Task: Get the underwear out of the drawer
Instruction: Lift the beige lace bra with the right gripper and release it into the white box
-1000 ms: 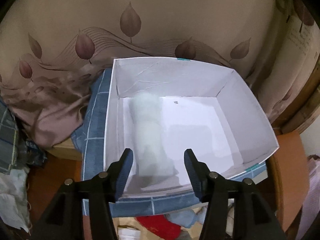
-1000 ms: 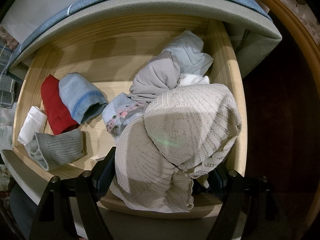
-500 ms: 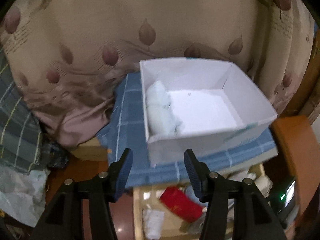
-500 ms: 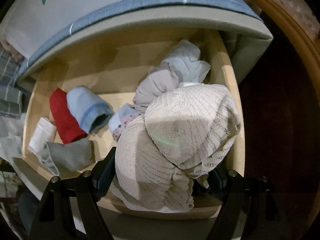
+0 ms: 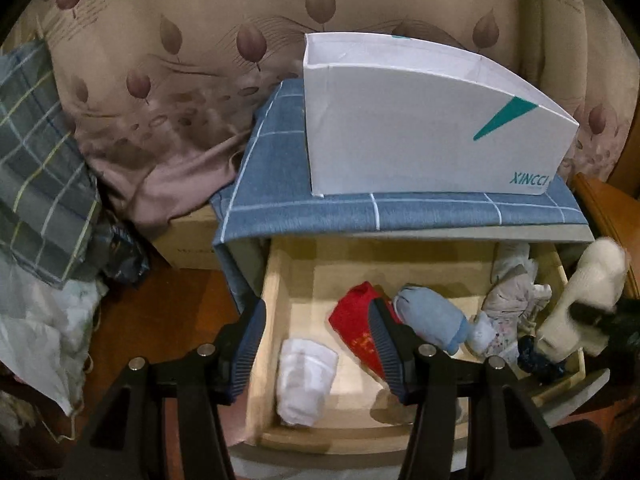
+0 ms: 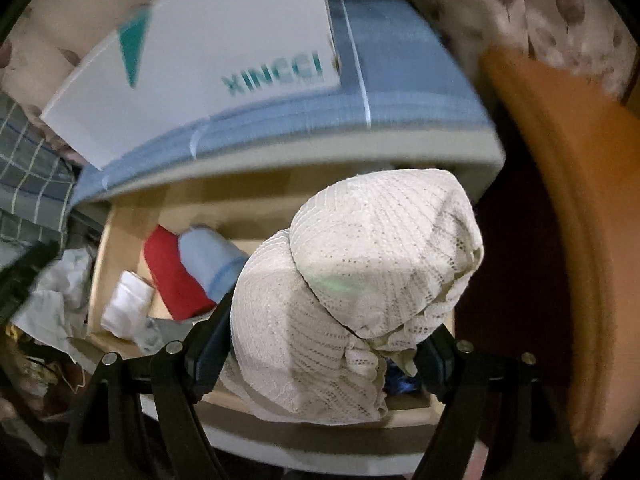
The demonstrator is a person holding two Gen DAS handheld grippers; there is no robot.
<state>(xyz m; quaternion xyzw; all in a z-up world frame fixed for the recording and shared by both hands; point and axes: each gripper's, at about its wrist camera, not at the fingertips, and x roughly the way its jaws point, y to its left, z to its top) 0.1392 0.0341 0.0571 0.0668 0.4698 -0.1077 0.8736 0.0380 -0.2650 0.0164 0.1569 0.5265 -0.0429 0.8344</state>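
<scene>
Cream knit underwear (image 6: 352, 288): clamped in right tongs (image 6: 320, 348), above drawer (image 5: 276, 280) right end. Left tongs (image 5: 316, 344): wide, empty, over drawer's left end. Handling advice: lift clear of drawer rim, then carry to white box (image 5: 420, 128) behind drawer

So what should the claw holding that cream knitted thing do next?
Probably carry it up to the white box. The right claw is clamped on the cream knitted bundle, already above the open drawer, and the box sits just above.
</scene>
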